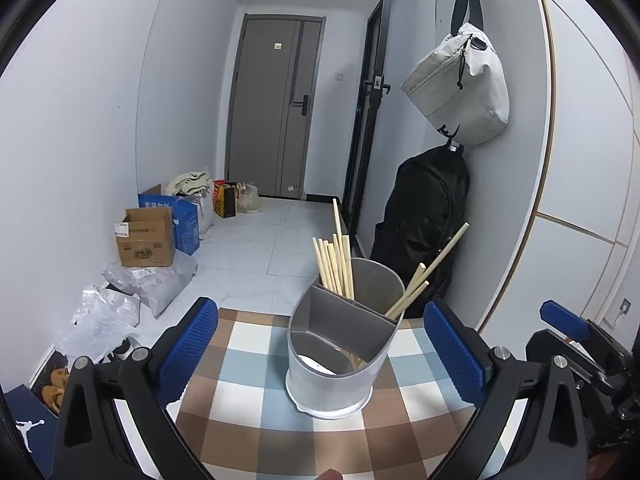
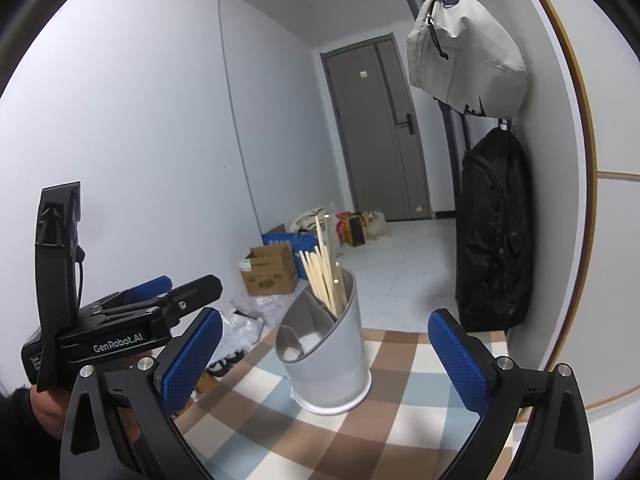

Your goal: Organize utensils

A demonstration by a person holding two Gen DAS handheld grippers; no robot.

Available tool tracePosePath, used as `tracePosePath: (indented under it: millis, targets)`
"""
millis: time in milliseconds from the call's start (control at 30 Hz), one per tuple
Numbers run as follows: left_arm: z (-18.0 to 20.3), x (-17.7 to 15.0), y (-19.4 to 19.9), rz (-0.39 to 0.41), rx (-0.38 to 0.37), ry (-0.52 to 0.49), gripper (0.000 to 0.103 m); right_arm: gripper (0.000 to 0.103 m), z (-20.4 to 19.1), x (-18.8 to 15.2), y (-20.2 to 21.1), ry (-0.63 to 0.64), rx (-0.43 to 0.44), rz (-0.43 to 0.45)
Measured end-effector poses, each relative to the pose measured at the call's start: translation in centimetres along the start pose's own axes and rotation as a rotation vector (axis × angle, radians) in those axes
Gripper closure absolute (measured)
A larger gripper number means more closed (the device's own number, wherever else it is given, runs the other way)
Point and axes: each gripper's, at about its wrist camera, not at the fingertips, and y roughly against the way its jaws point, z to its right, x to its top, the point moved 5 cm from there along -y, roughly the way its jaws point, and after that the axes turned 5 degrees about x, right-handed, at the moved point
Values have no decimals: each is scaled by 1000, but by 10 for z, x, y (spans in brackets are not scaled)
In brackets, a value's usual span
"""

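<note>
A grey divided utensil holder (image 1: 336, 372) (image 2: 326, 364) stands upright on the checked tablecloth (image 1: 280, 432) (image 2: 360, 432). Several wooden chopsticks (image 1: 336, 264) (image 2: 324, 276) stick up from its back compartment, and a few more (image 1: 424, 276) lean out to the right. Something white lies at the bottom of the front compartment. My left gripper (image 1: 320, 354) is open, its blue pads wide on either side of the holder and not touching it. My right gripper (image 2: 326, 360) is open too, with nothing between its pads; the holder stands beyond them. In the right wrist view the left gripper (image 2: 120, 320) shows at the left, held by a hand.
The table's far edge runs just behind the holder. A black backpack (image 1: 424, 224) (image 2: 494, 232) and a pale grey bag (image 1: 460, 84) (image 2: 464, 48) hang on the right wall. Cardboard boxes (image 1: 146, 236) (image 2: 272, 270), plastic bags and shoes lie on the floor at the left. A grey door (image 1: 276, 108) closes the hallway.
</note>
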Motion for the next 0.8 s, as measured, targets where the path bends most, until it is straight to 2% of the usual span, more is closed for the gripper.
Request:
tracePosePath:
  millis: [800]
  targets:
    - [2,0,3,5,-5,0,3,0,4,-1,2,-14,-6,-6]
